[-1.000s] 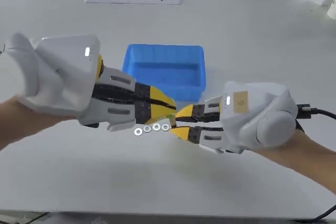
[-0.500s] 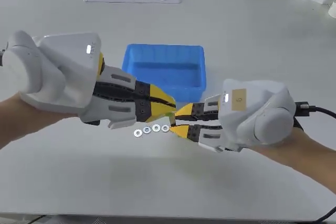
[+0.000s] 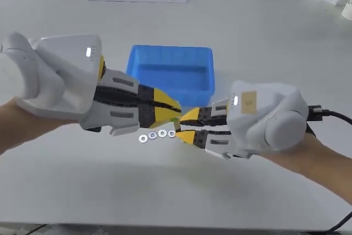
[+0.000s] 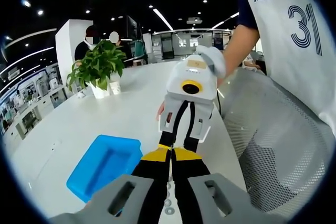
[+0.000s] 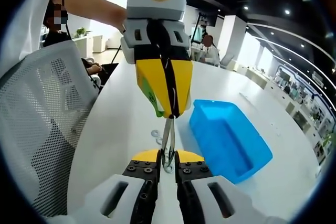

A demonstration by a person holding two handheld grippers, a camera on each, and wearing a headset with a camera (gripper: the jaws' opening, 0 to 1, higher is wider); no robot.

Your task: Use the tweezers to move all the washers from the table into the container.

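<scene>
At one o'clock in the left gripper view, the person's white jersey (image 4: pixel 286 51) is showing dark lettering "Mershie", running off the edge, with a large "31" beneath. In the head view, the yellow sticker (image 3: pixel 248 102) on the right gripper (image 3: pixel 185 127) is bearing marks too small to read.

The container (image 3: pixel 170 70) is blue, washers (image 3: pixel 157 135) silver, fingers (image 3: pixel 163 103) yellow-and-black, table (image 3: pixel 258 37) white.

Left gripper (image 3: pixel 176 109): white housing (image 3: pixel 60 75), black jaws, yellow tips. Right gripper (image 3: pixel 183 125): same build, yellow label (image 3: pixel 250 102), black cable (image 3: pixel 331 116) at rear, screws (image 5: pixel 137 169) along jaws. Person wears white jersey (image 4: pixel 294 45) numbered 31.
</scene>
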